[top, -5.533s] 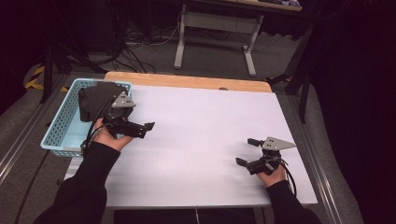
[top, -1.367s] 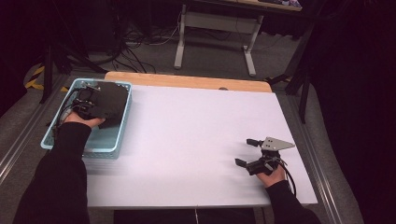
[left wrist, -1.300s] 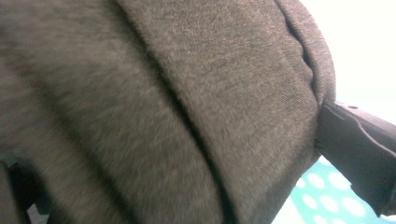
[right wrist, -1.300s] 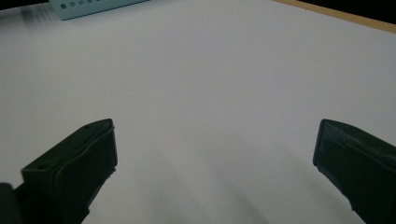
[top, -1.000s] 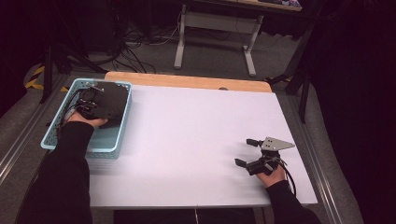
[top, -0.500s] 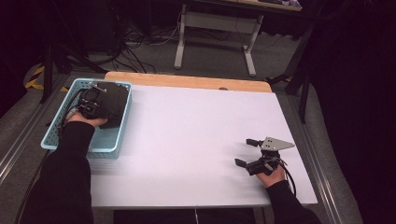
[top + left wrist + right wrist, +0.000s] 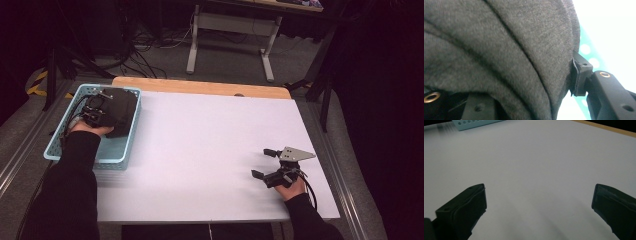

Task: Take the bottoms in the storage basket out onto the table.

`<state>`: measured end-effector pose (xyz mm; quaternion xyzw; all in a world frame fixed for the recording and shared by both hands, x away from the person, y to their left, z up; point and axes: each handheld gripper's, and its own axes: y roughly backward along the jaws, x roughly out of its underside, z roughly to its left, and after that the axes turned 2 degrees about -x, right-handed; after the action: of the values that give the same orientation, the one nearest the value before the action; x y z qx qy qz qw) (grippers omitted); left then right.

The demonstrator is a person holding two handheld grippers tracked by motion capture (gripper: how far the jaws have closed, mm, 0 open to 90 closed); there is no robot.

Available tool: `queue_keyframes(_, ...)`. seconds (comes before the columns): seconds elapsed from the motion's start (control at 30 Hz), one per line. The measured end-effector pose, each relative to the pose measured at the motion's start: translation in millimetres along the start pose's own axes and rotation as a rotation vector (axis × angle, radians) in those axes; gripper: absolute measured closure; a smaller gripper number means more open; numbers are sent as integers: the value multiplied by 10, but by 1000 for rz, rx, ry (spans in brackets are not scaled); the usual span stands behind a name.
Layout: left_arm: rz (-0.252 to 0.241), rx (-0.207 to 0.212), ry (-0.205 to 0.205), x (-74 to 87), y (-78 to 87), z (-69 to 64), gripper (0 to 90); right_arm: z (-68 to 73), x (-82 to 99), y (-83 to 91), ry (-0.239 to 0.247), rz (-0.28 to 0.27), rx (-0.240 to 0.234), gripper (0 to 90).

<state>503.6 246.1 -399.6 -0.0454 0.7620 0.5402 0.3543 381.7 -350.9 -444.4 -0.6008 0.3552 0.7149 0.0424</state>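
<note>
**High view: left gripper grabs the cloth in the basket**

The left gripper (image 7: 95, 111) is down in the blue basket (image 7: 131, 135) at the left side of the table (image 7: 210, 150). Its jaws have just been closing, and now they pinch a fold of the dark grey cloth (image 7: 120, 107) that lies in the basket. In the left gripper view the cloth (image 7: 499, 55) is bunched up between them. The right gripper (image 7: 266, 164) rests on the table, far from the basket, with its jaws wide apart and nothing in them.
</note>
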Motion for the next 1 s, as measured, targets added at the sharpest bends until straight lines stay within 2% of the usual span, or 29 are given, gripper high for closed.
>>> queue_keyframes(0.17,-24,-6,-15,12,36,-15,482,-2,1,1,-1,-1,0,3)
queue_keyframes(0.33,-80,-26,-42,28,85,-41,495,-2,1,4,-3,0,0,3)
queue_keyframes(0.77,-162,-16,-46,67,221,-71,508,-6,2,7,-7,-3,0,3)
queue_keyframes(0.93,-205,-29,-62,98,294,-110,514,-6,2,7,-5,0,0,3)
queue_keyframes(1.0,-237,-34,-64,123,336,-130,523,-4,2,6,-5,-1,0,3)
